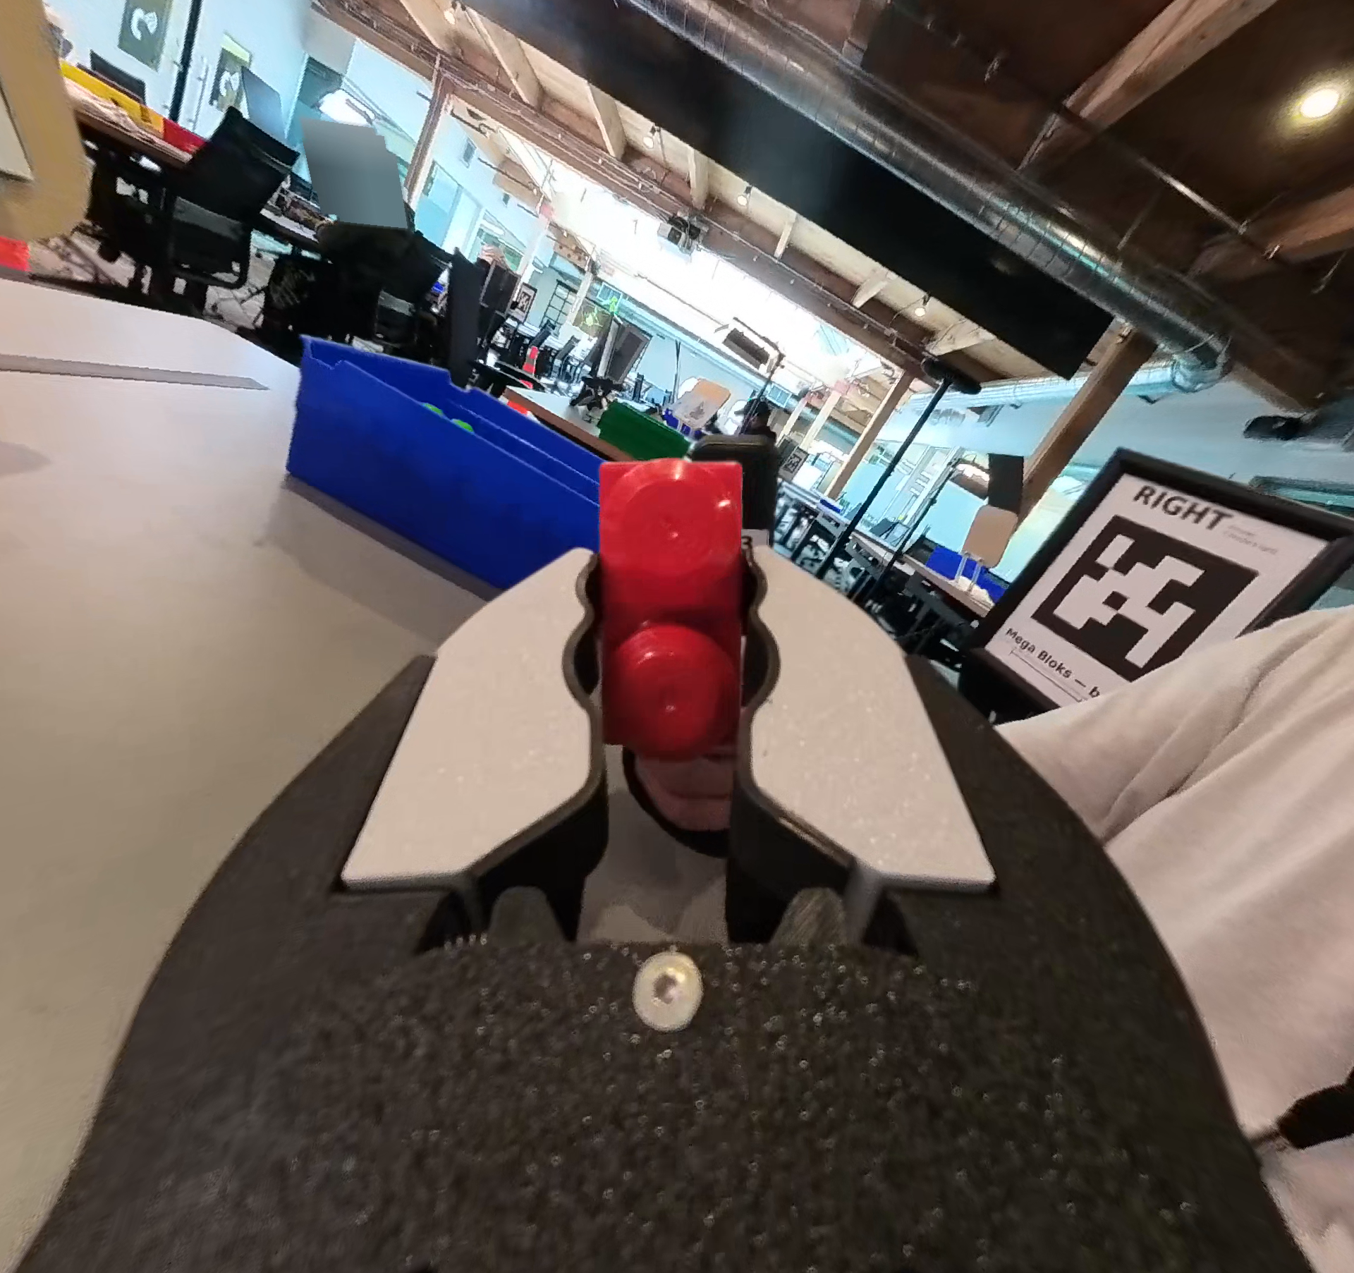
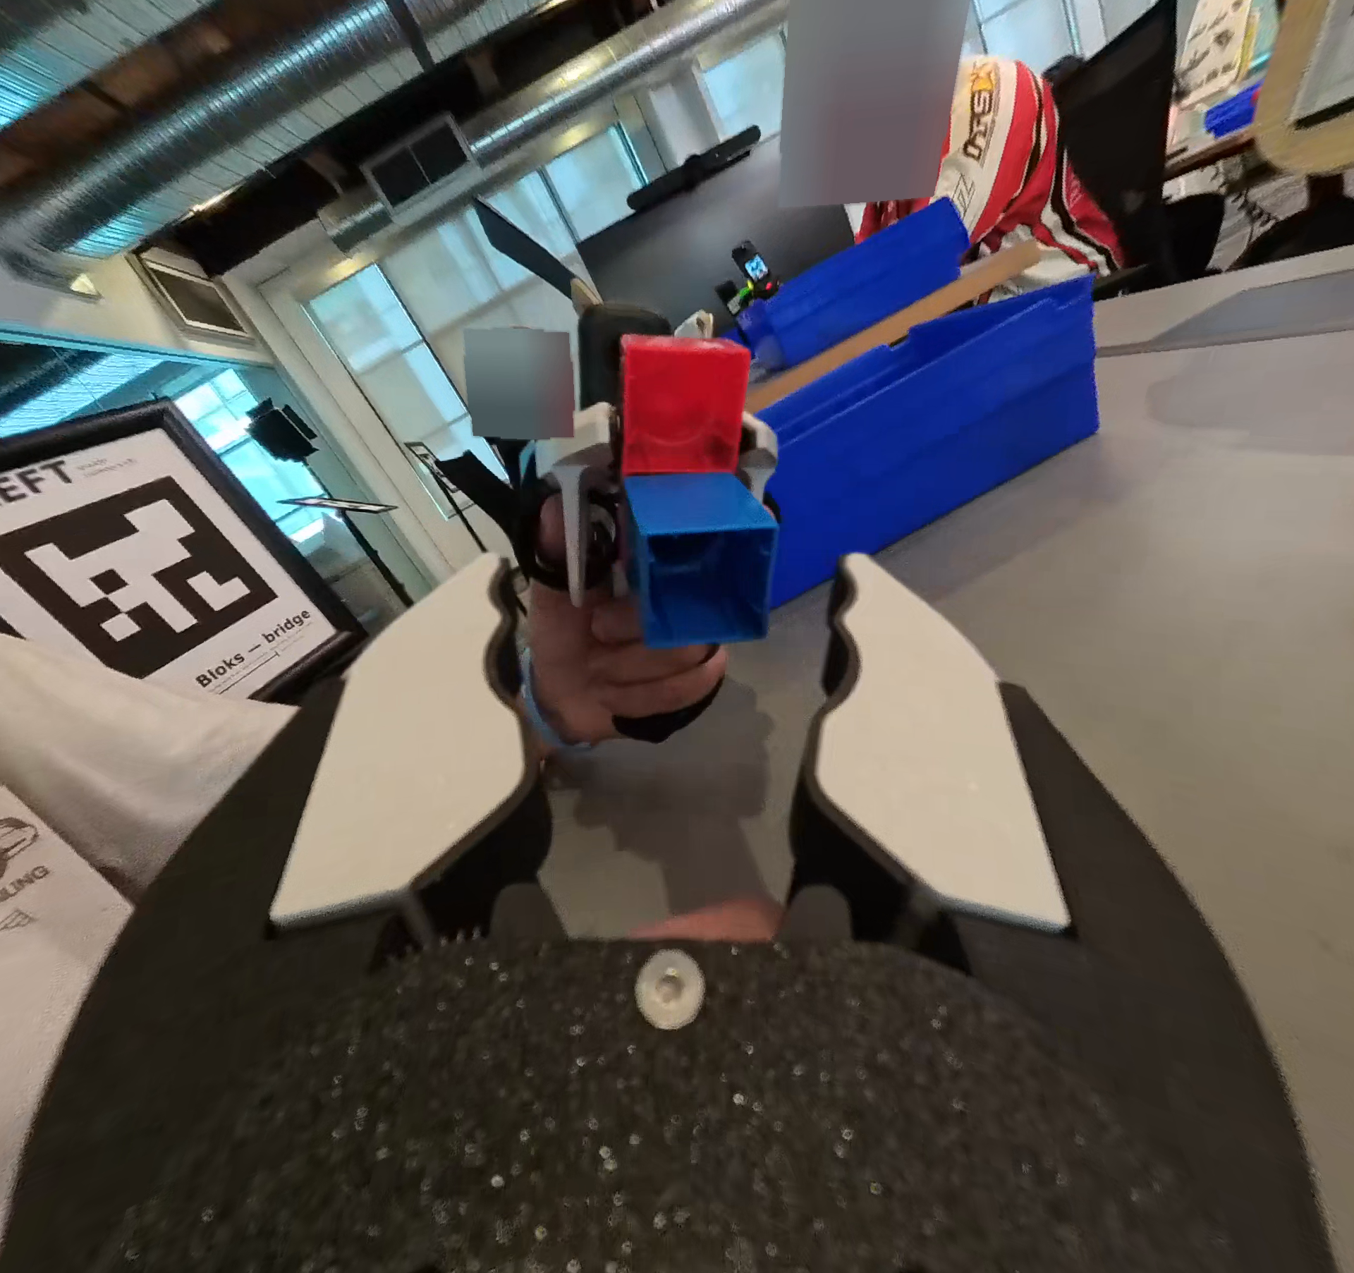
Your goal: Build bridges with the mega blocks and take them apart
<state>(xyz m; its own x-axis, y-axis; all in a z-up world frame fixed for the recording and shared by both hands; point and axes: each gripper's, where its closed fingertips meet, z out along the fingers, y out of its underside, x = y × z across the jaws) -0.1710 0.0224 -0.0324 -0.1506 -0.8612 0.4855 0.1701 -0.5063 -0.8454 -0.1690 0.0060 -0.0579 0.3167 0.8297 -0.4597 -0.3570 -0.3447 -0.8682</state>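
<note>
My left gripper (image 1: 670, 564) is shut on a red block (image 1: 670, 600) held in the air, with its two studs facing the camera. In the right wrist view the left gripper (image 2: 681, 432) shows farther off, held by a hand (image 2: 623, 681). There it grips the red block (image 2: 681, 395), and a blue block (image 2: 700, 556) is joined to the red block's lower half, its hollow end toward the camera. The blue block is hidden in the left wrist view. My right gripper (image 2: 672, 567) is open and empty, just short of the blue block.
A blue bin (image 1: 439, 476) (image 2: 952, 432) stands on the grey table (image 1: 146, 578) (image 2: 1172, 652), with something green inside. A second blue bin (image 2: 864, 285) lies behind it. Framed marker signs (image 1: 1143, 578) (image 2: 139, 549) stand at the table's sides. A white sleeve (image 1: 1172, 835) is near.
</note>
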